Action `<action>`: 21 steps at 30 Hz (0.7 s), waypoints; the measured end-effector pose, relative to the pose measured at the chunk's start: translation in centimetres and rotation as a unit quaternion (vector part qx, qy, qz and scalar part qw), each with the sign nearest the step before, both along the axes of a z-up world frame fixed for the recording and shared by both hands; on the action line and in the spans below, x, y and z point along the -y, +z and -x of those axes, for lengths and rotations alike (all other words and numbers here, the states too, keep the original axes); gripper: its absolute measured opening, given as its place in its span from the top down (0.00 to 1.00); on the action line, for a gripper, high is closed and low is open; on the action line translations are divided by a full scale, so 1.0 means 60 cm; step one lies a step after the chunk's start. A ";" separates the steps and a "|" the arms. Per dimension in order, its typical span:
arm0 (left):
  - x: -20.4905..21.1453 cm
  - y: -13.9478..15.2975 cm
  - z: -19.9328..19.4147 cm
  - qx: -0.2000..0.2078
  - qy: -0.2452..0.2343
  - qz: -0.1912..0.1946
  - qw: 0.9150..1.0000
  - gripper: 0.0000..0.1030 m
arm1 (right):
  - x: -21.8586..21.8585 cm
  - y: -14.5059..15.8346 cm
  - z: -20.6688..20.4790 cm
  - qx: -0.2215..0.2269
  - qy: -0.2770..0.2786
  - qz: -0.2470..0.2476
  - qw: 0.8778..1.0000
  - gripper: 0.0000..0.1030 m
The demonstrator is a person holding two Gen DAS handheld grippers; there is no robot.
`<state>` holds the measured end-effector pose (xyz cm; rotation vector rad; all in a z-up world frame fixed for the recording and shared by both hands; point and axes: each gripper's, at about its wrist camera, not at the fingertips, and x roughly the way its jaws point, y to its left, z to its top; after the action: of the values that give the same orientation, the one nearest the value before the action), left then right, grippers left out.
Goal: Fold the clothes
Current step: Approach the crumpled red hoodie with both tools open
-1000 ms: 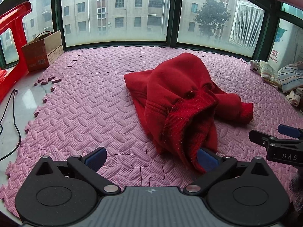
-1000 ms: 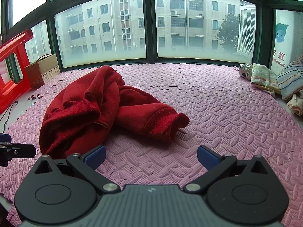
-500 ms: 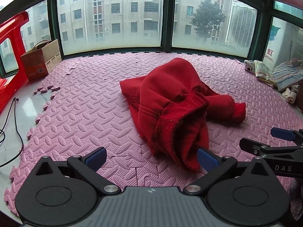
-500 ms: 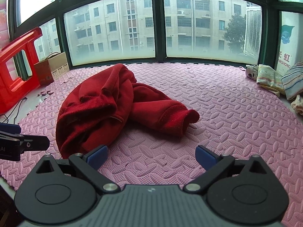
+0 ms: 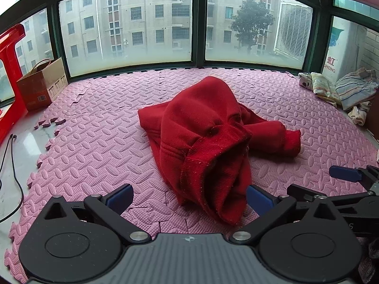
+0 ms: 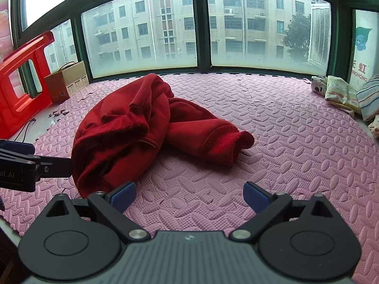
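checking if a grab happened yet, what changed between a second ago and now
No grab yet. The red sweater lies in the same crumpled heap on the pink foam mat. Both views have shifted a little, so the sweater sits slightly differently in each. The right gripper has closed only slightly and is open over bare mat. The left gripper is open too, the sweater's near hem between its fingers, unpinched.

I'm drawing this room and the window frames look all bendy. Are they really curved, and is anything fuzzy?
Left wrist view: the window frames bow because of the fisheye lens, and the corners go dark; the red sweater is sharp in soft, grey daylight. Right wrist view: same bending, sweater sharp, buildings outside hazy.
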<state>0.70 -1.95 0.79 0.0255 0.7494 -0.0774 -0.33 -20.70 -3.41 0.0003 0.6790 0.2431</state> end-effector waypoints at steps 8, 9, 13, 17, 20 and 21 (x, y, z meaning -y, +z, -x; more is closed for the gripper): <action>0.007 0.001 -0.019 -0.003 -0.008 -0.003 1.000 0.00 | -0.004 -0.005 -0.011 -0.009 0.006 -0.004 1.000 0.08; 0.008 0.001 -0.023 -0.002 -0.009 -0.003 1.000 0.00 | -0.005 -0.006 -0.013 -0.011 0.007 -0.004 1.000 0.09; 0.010 0.010 -0.041 -0.003 -0.013 0.003 1.000 0.03 | -0.009 -0.008 -0.020 -0.016 0.010 -0.008 1.000 0.11; 0.019 0.022 -0.063 0.000 -0.016 0.006 1.000 0.05 | -0.013 -0.014 -0.030 -0.024 0.015 -0.010 1.000 0.16; 0.031 0.030 -0.083 0.001 -0.022 0.006 1.000 0.09 | -0.014 -0.017 -0.038 -0.029 0.017 -0.016 0.999 0.18; 0.036 0.031 -0.091 0.001 -0.024 0.005 1.000 0.09 | -0.014 -0.017 -0.041 -0.030 0.018 -0.018 0.999 0.20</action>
<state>6.13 -4.09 2.67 0.0338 0.7469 -0.1263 2.11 -19.83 -4.42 0.0292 0.7355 0.2913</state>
